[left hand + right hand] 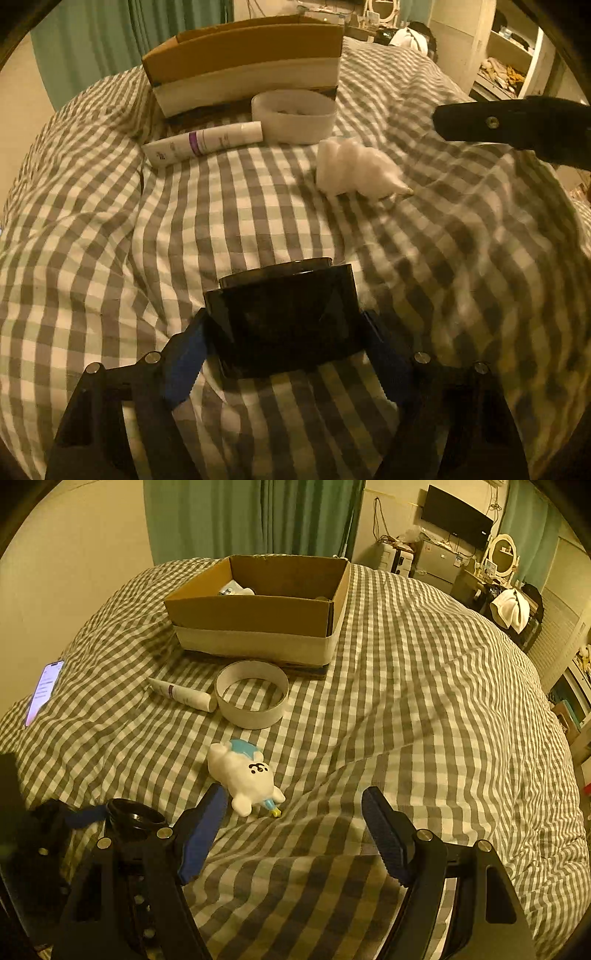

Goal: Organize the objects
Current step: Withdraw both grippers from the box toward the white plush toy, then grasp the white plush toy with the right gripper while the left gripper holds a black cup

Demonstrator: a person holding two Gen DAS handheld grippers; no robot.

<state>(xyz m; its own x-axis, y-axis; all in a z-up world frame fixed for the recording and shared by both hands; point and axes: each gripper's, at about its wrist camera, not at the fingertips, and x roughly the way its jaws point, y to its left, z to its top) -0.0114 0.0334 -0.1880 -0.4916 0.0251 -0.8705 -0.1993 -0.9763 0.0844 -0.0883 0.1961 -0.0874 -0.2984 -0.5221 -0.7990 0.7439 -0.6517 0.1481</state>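
My left gripper is shut on a black jar, holding it just above the checked bed cover; the jar also shows in the right wrist view. My right gripper is open and empty, hovering near a white plush toy, which also shows in the left wrist view. A white tube lies beside a white ring. Behind them stands an open cardboard box with a white item inside.
A lit phone lies at the bed's left edge. Green curtains hang behind the bed. Shelves, a mirror and a cluttered desk stand to the right. The right gripper's finger reaches into the left wrist view.
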